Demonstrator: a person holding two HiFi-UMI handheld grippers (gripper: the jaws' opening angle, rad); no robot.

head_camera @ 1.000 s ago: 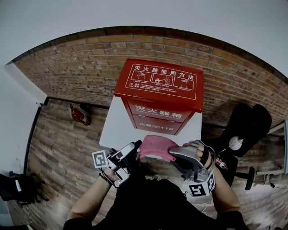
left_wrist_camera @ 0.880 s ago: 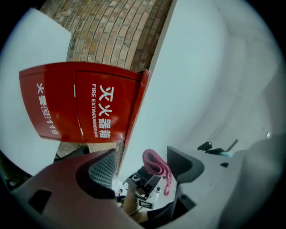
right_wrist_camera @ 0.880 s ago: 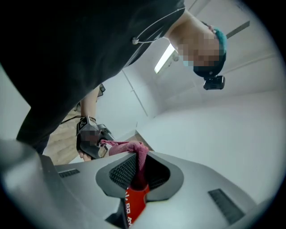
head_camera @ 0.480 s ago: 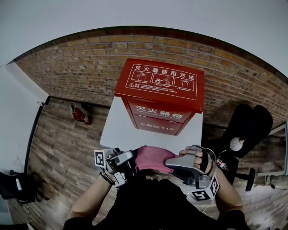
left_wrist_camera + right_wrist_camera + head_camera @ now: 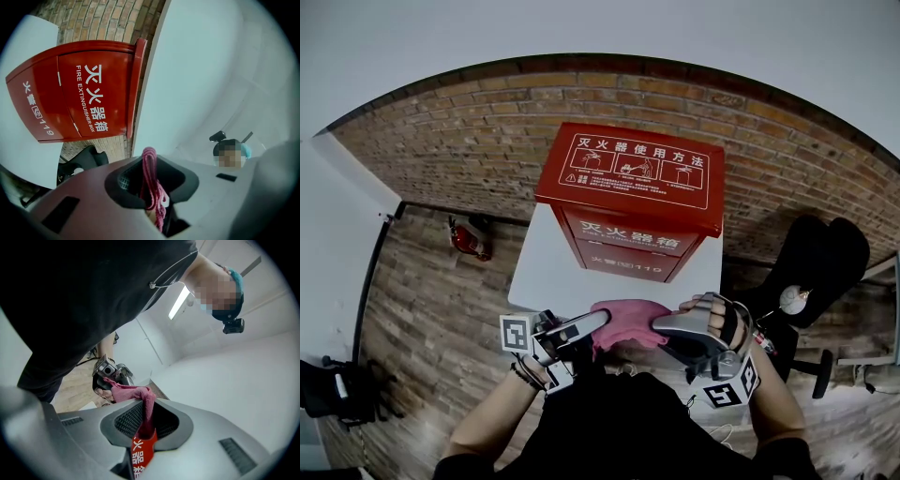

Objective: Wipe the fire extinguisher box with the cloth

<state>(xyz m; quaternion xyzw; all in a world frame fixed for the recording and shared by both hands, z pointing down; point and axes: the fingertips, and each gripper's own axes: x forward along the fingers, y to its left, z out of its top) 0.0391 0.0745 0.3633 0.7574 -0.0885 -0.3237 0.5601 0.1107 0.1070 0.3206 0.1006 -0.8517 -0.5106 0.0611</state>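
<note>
The red fire extinguisher box [image 5: 628, 192] stands on a white table [image 5: 546, 272], its lettered front facing the person. Just in front of the box, at the table's near edge, the pink cloth [image 5: 630, 319] is held in the air between both grippers. The left gripper [image 5: 598, 321] has just been closing its jaws, which now pinch one edge of the cloth. The right gripper [image 5: 658, 325] is clamped on the opposite edge. A small red extinguisher [image 5: 467, 242] sits on the brick floor, left of the box.

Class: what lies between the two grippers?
The pink cloth, in the head view; the right gripper holds one end, the left gripper has just closed its jaws on the other.
</note>
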